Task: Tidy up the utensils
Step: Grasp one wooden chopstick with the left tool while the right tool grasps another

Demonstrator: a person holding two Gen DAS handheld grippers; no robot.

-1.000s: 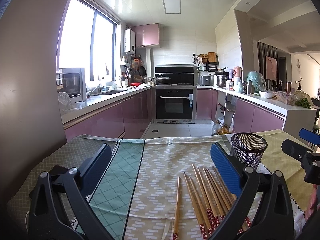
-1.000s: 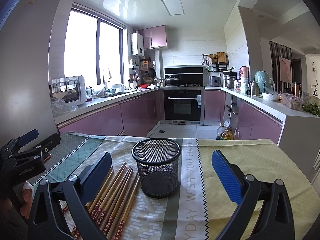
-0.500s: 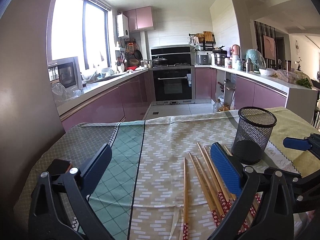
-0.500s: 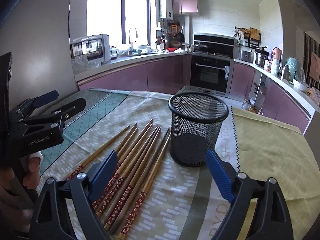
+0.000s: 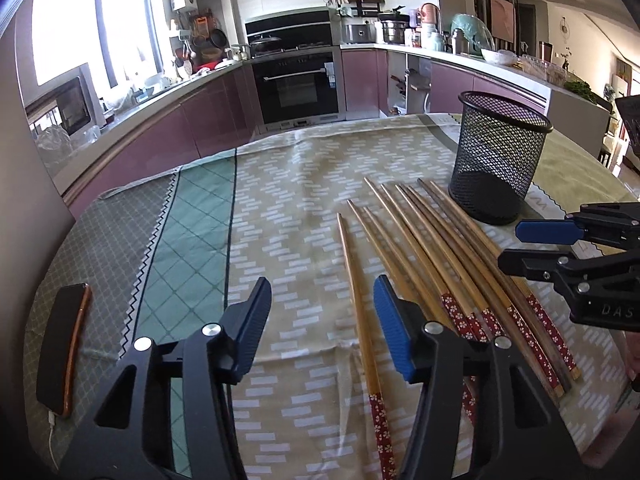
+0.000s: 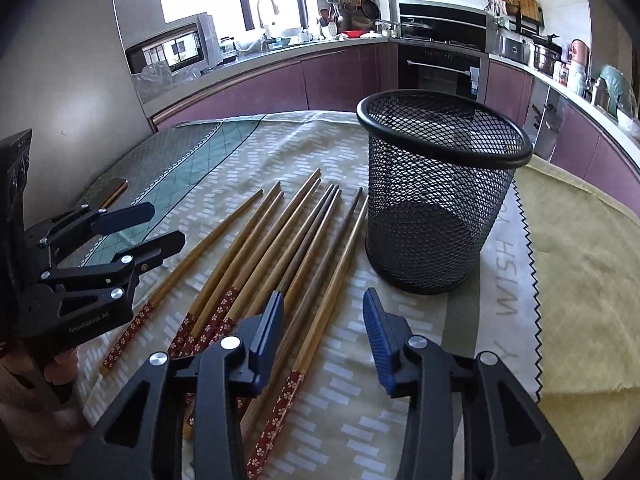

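Observation:
Several wooden chopsticks (image 5: 416, 248) with red flowered ends lie side by side on the patterned tablecloth; they also show in the right wrist view (image 6: 280, 248). An empty black mesh cup (image 5: 498, 160) stands upright just right of their tips, and also shows in the right wrist view (image 6: 436, 192). My left gripper (image 5: 322, 322) is open and empty, low over the cloth, with the leftmost chopstick (image 5: 356, 296) between its fingers. My right gripper (image 6: 322, 322) is open and empty above the rightmost chopstick (image 6: 332, 280), in front of the cup.
A phone (image 5: 62, 344) on a white cable lies at the cloth's left edge. The tablecloth (image 5: 280, 200) covers a round table. Kitchen counters, an oven (image 5: 298, 84) and a window lie beyond the far edge.
Both grippers have tilted down and dropped closer to the chopsticks. Their jaws have narrowed but stay open. The chopsticks and cup have not moved.

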